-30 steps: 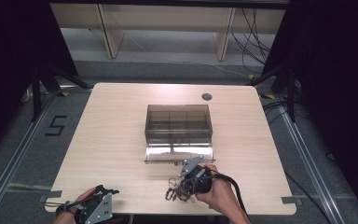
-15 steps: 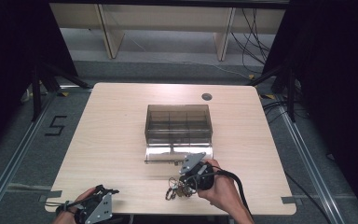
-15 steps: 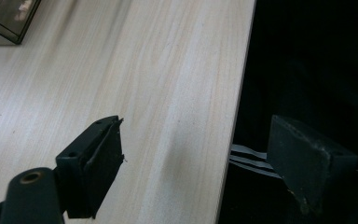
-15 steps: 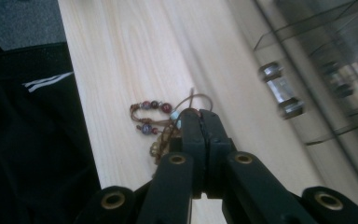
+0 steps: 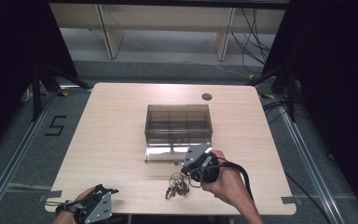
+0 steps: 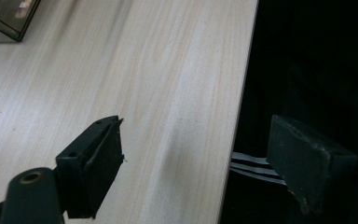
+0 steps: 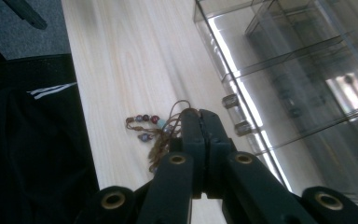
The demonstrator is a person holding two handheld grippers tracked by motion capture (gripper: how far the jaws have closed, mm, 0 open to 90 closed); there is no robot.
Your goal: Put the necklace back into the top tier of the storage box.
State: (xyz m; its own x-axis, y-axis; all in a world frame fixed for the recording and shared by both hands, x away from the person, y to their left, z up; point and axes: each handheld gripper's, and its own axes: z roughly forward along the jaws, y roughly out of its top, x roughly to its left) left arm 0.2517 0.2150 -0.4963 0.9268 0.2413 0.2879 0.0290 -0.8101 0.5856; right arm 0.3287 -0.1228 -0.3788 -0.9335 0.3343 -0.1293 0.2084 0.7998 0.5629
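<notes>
A brown cord strung with small coloured beads [image 5: 175,186] hangs near the table's front edge, in front of the clear box. My right gripper [image 5: 185,173] is shut on the cord's top loop. In the right gripper view the jaws [image 7: 200,115] meet tip to tip, the cord curls out at their tips, and the beads [image 7: 145,123] dangle to the left over the wood. At the table's front left corner my left gripper [image 5: 105,191] is held by a hand. Its jaws [image 6: 205,140] stand wide apart with nothing between them, one over the wood, one past the edge.
A clear smoky box [image 5: 178,122] with several compartments stands mid-table, and its lid [image 5: 168,153] lies folded down toward me. The box [image 7: 303,65] and its hinges sit just right of the right jaws. A round grommet [image 5: 206,97] is at the back right. The table edge [image 6: 240,116] drops to dark floor.
My right gripper has lifted, drawing the beaded cord up off the table so it hangs stretched below the jaws. The left gripper has stayed in place.
</notes>
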